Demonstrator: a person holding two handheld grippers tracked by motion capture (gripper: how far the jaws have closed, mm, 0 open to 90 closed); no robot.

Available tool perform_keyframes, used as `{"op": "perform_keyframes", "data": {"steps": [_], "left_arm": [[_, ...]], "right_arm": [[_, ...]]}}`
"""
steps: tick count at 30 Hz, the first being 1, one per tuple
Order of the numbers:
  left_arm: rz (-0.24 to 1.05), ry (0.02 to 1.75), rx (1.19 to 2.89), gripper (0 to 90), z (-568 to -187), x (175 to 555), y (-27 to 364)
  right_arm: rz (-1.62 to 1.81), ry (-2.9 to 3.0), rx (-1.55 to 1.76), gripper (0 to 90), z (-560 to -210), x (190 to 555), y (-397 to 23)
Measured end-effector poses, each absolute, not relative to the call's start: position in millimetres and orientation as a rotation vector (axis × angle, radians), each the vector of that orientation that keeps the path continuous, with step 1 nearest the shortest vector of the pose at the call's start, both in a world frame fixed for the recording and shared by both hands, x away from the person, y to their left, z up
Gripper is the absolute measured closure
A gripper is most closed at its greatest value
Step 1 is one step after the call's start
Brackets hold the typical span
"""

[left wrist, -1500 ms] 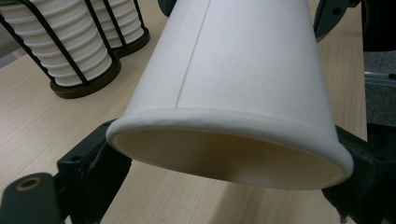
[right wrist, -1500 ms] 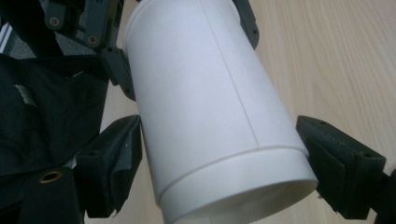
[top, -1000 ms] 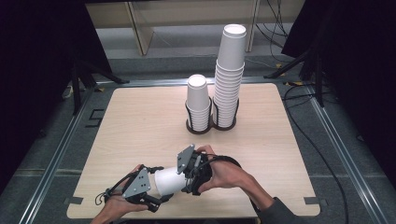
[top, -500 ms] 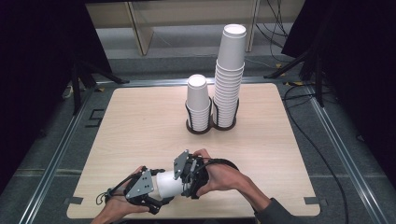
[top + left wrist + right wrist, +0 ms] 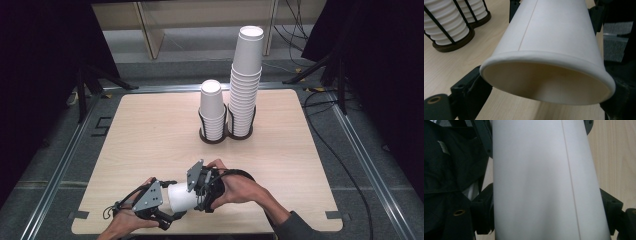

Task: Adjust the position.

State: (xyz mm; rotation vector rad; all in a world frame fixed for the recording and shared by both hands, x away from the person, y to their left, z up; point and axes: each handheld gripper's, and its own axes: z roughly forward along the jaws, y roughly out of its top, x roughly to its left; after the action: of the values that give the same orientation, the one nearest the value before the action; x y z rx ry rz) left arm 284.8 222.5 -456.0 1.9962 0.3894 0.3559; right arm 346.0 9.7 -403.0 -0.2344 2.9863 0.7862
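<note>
A white paper cup (image 5: 181, 196) lies on its side in the air near the table's front edge, held between both grippers. Its open mouth faces my left gripper (image 5: 172, 200). In the left gripper view the cup (image 5: 554, 32) has its rim between the left gripper's (image 5: 544, 92) two black jaws. These jaws have just been opening, and the rim still rests against both. My right gripper (image 5: 192, 196) comes from the other side. In its own view the right gripper (image 5: 546, 206) is shut on the cup's wall (image 5: 536, 170).
At the middle back of the wooden table (image 5: 150, 130) a black wire holder (image 5: 227, 135) keeps a short stack of cups (image 5: 212, 110) and a tall stack (image 5: 246, 80). Metal rails frame the table. Cables lie on the floor at the right.
The right gripper has tilted a little. The cup stays between the two grippers in the same spot.
</note>
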Motion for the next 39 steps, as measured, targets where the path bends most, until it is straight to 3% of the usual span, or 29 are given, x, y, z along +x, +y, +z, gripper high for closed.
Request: {"op": "perform_keyframes", "data": {"steps": [8,11,22,39], "left_arm": [[0.316,0.447,1.829,5.1,-451.7,289.8,234.5],[0.286,0.472,1.784,13.9,-450.3,290.7,238.4],[0.248,0.552,1.683,14.0,-449.0,293.7,241.9],[0.223,0.518,1.629,2.9,-445.2,289.7,236.0]], "right_arm": [[0.976,2.971,-0.158,22.7,-396.7,355.8,-1.3],[1.026,2.963,-0.112,22.7,-393.1,360.2,-8.7],[1.219,2.929,0.036,22.6,-383.0,366.4,-27.7],[1.363,2.938,-0.129,22.6,-391.5,365.8,-18.3]]}}
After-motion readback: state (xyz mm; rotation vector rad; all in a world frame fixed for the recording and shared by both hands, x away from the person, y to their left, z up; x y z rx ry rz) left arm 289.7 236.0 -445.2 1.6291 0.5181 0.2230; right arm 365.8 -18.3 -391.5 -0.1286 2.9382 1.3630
